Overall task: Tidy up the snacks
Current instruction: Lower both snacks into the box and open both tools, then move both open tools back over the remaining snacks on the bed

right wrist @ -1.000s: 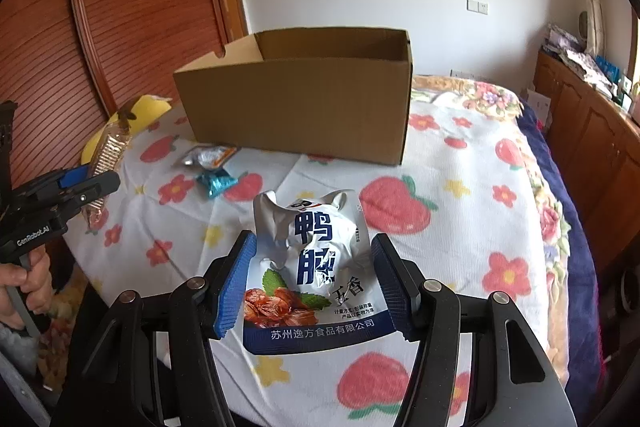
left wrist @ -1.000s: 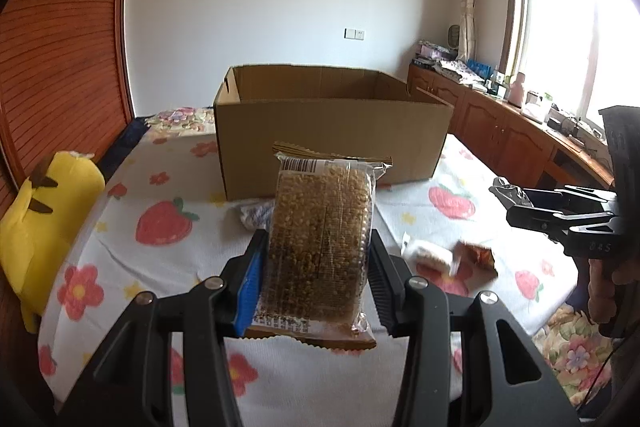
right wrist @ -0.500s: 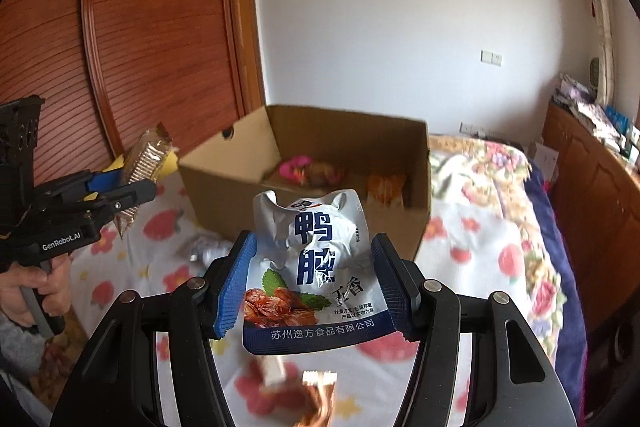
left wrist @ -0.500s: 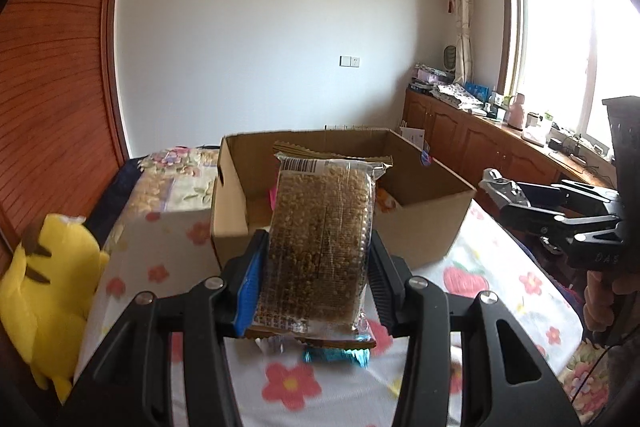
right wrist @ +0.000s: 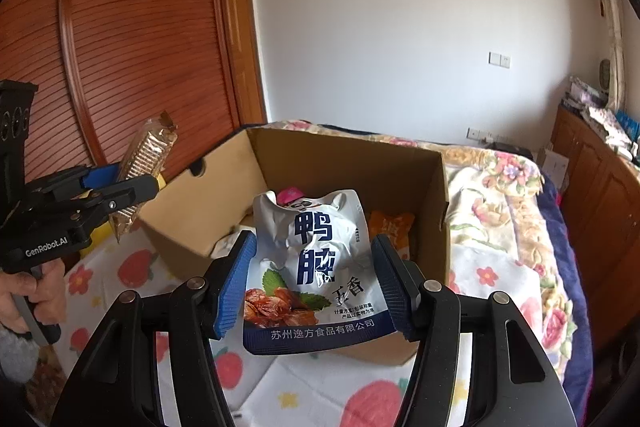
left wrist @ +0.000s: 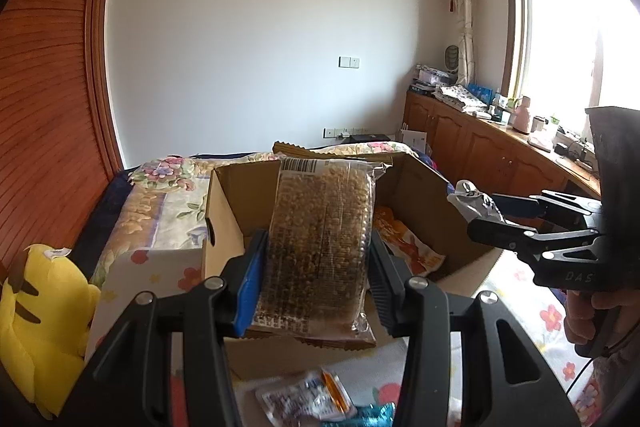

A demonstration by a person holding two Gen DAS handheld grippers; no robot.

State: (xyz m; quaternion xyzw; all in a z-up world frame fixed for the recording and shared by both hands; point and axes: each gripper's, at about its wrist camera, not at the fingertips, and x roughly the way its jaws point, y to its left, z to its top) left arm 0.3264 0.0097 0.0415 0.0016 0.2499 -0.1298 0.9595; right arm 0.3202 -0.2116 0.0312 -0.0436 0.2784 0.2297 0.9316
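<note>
L claw [left wrist: 316, 279] grips cracker pack [left wrist: 320, 243] btwn pads, over box [left wrist: 224, 211].

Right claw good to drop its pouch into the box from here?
Probably yes: the right claw grips the pouch just above the box, whose top is open, nothing between.

box [right wrist: 360, 163] on bed [right wrist: 496, 267] | snacks [right wrist: 390, 227] in box | plush [left wrist: 40, 311] left

Brown cardboard box [right wrist: 404, 163], strawberry-print sheet [right wrist: 368, 395]
</note>
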